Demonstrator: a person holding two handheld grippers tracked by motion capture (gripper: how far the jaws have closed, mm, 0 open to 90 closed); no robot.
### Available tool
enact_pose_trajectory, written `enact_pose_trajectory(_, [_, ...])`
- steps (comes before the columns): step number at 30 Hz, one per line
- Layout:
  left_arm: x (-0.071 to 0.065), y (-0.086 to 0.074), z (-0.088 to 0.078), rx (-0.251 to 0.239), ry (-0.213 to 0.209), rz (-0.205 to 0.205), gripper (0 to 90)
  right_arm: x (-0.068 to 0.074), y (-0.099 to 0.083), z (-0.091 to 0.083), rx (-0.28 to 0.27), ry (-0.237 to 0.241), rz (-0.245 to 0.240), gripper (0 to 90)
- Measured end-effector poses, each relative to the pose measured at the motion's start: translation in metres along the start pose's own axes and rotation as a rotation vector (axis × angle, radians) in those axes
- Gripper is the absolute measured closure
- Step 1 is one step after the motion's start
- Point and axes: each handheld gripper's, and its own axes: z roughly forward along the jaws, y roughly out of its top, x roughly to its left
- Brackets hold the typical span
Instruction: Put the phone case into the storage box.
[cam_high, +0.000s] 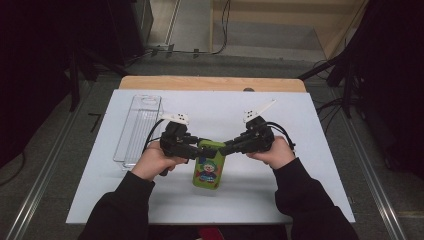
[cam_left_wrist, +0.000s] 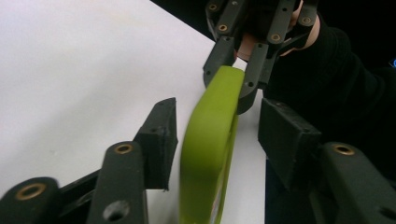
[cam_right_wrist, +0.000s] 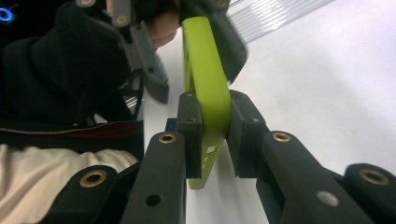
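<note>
While the right gripper (cam_right_wrist: 215, 135) clamps the green phone case (cam_high: 209, 165), the left gripper (cam_left_wrist: 217, 133) stands open around it; the handover appears complete, so the left should withdraw.

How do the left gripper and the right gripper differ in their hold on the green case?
The right gripper presses its pads on the green case; the left gripper stands open, its pads apart from the case's sides. Both straddle the same end of the case.

Green case (cam_left_wrist: 208, 154) seen edge-on btwn own parted pads (cam_left_wrist: 161, 140), untouched; far end clamped by right gripper (cam_left_wrist: 233, 86).
</note>
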Motion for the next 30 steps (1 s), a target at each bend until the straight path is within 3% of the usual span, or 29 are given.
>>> enact_pose_trajectory(4, [0.001, 0.0, -0.003, -0.017, 0.02, -0.003, 38.4, 0.0, 0.0, -0.003, -0.002, -0.013, 0.01, 74.9])
enact_pose_trajectory(10, [0.0, 0.001, -0.005, -0.026, 0.09, 0.006, 32.2, 0.003, -0.001, -0.006, -0.006, -0.087, 0.009, 74.8])
enact_pose_trajectory(13, [0.001, 0.001, -0.006, -0.034, 0.135, 0.005, 32.0, 0.003, -0.001, -0.008, -0.013, -0.105, 0.036, 74.8])
enact_pose_trajectory(16, [0.002, 0.002, -0.008, -0.043, 0.154, -0.004, 30.3, 0.003, -0.001, -0.012, -0.025, -0.133, 0.073, 74.7])
enact_pose_trajectory(20, [0.003, 0.002, -0.01, -0.047, 0.185, -0.011, 30.3, 0.003, -0.003, -0.014, -0.03, -0.188, 0.075, 74.7])
enact_pose_trajectory(27, [0.006, 0.002, -0.012, -0.068, 0.247, -0.028, 30.2, 0.003, -0.002, -0.016, -0.044, -0.243, 0.124, 74.7])
enact_pose_trajectory(30, [0.007, 0.001, -0.012, -0.07, 0.272, -0.026, 30.3, 0.002, -0.002, -0.017, -0.049, -0.268, 0.164, 74.7])
